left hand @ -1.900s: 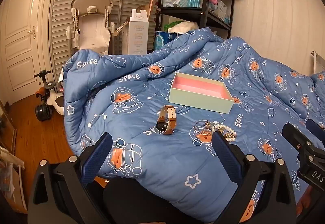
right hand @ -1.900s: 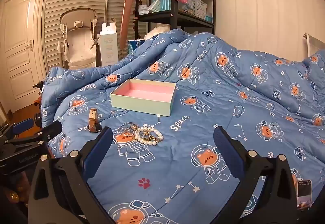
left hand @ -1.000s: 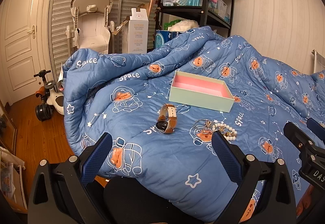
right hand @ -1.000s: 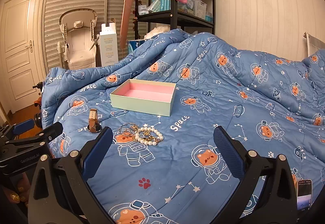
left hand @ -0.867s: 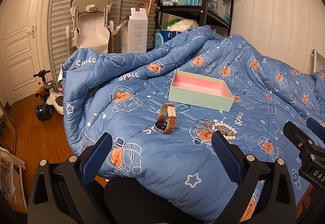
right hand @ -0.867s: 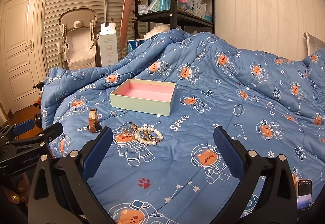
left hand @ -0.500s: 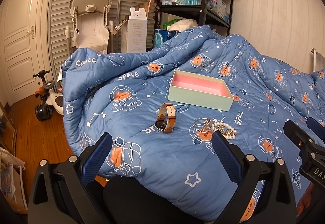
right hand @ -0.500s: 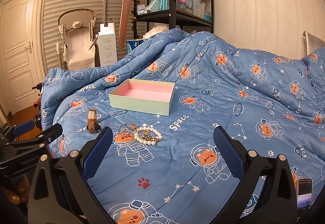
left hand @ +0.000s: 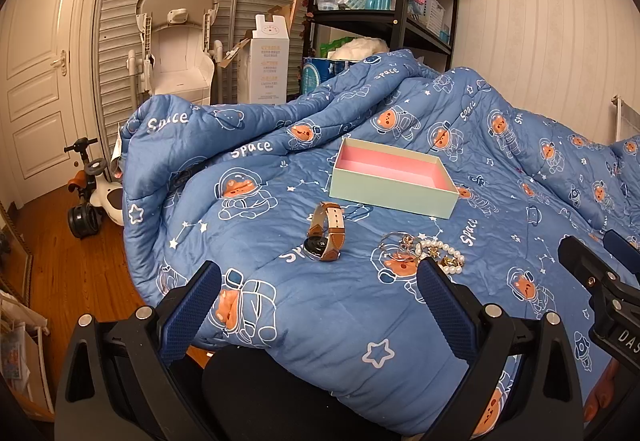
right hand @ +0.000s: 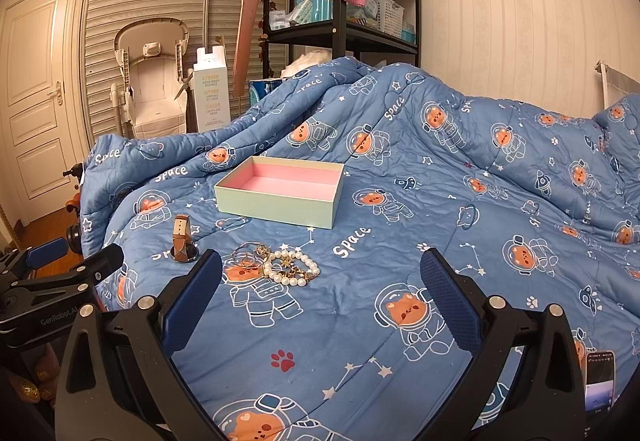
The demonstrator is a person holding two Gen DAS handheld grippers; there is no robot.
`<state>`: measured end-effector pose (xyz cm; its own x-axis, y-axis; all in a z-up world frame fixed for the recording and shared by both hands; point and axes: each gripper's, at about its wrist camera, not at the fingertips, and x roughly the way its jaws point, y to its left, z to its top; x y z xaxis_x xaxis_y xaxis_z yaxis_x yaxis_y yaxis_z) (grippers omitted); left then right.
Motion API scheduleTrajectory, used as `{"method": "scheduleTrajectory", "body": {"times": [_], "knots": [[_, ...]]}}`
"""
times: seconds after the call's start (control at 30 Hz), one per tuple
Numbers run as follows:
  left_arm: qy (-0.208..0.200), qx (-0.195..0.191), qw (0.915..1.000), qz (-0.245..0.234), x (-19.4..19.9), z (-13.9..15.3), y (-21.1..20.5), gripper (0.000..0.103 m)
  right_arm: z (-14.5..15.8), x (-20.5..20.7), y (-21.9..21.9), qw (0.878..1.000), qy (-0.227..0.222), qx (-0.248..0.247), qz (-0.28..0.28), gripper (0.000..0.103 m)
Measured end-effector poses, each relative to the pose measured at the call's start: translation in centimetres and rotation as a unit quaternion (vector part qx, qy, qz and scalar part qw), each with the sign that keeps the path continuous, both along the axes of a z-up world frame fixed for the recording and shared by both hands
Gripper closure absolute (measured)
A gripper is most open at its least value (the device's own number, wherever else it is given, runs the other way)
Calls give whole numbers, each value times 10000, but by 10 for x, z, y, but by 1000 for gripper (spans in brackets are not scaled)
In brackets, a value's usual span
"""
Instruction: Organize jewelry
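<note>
Left hand-held gripper (left hand: 316,297): jaws spread wide, holding nothing, hovering over the near edge of the bed.
Right hand-held gripper (right hand: 320,289): jaws also spread wide and empty.
Watch (left hand: 325,237): on the blue quilt (left hand: 320,305), just ahead of the left hand-held gripper, between its fingers.
Pearl bracelet and rings (right hand: 280,263): a small heap just beyond the right hand-held gripper's left finger (right hand: 192,295).
Box (right hand: 280,197): open, pink inside, farther ahead of both, beyond the jewelry.
</note>
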<state>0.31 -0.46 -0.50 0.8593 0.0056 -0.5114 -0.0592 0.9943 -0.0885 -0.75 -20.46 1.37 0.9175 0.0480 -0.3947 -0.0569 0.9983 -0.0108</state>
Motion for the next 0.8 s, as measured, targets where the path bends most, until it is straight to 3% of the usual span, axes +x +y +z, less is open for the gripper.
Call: {"method": "scheduleTrajectory", "body": {"times": [0.8], "knots": [[18, 13, 10000, 1, 0, -1, -2, 7, -1, 0, -3, 10000, 6, 9, 4, 5]]}}
